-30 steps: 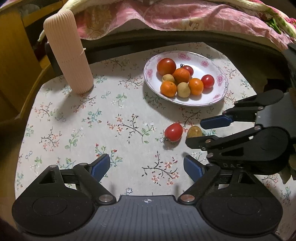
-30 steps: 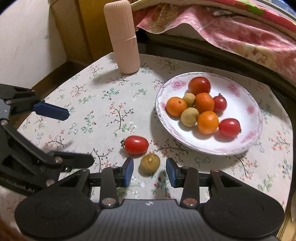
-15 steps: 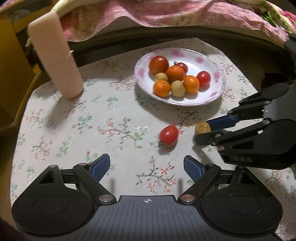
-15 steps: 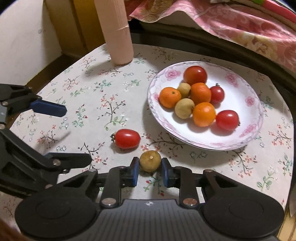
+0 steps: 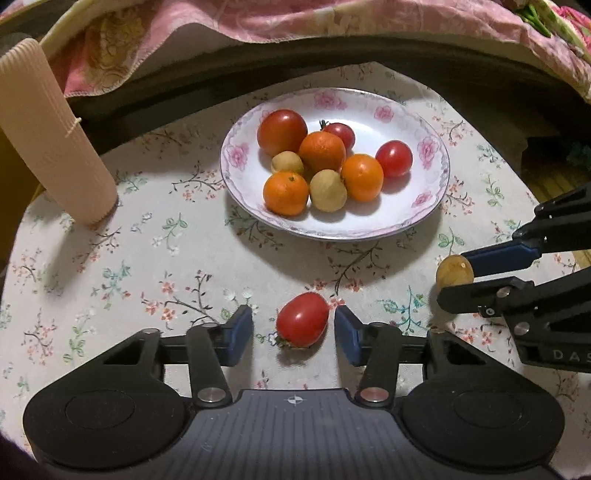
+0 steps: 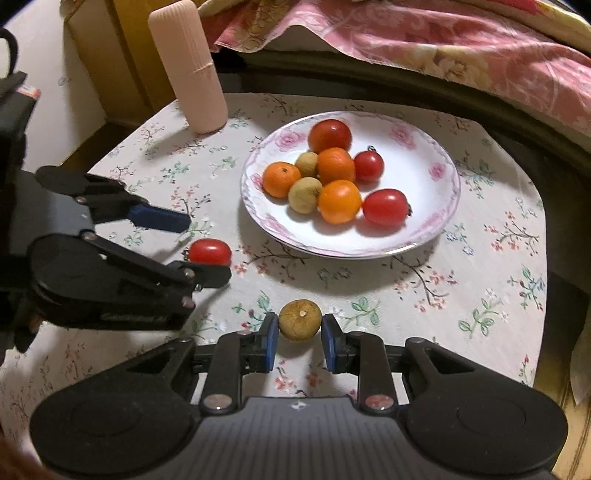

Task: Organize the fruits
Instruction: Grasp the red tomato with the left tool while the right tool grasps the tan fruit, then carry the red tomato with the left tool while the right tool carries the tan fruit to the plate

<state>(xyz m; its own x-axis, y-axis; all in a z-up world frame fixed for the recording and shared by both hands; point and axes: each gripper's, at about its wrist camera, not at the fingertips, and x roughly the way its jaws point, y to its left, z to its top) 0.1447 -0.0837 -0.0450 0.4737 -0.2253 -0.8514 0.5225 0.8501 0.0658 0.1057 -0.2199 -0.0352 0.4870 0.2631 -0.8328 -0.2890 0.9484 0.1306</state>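
Note:
A red tomato point(image 5: 303, 319) lies on the flowered tablecloth, between the blue pads of my left gripper point(image 5: 293, 332). Its jaws are closing; a gap still shows on the left side and the right pad is almost at the skin. My right gripper point(image 6: 299, 332) is shut on a small brown-yellow fruit point(image 6: 299, 319), seen from the left wrist view as the fruit point(image 5: 454, 271) pinched at the right. The flowered white plate point(image 5: 369, 110) behind them holds several tomatoes, oranges and brown fruits. In the right wrist view the left gripper point(image 6: 207, 251) straddles the tomato point(image 6: 210, 251).
A tall ribbed pink cylinder point(image 5: 55, 140) stands at the table's back left corner. A pink quilt point(image 5: 295, 18) hangs over a dark ledge behind the table. The table edge drops off at the right point(image 6: 554, 258) and at the left.
My left gripper moved forward and down over the red tomato and its jaws narrowed around it. My right gripper shut on the brown-yellow fruit and carried it to the right.

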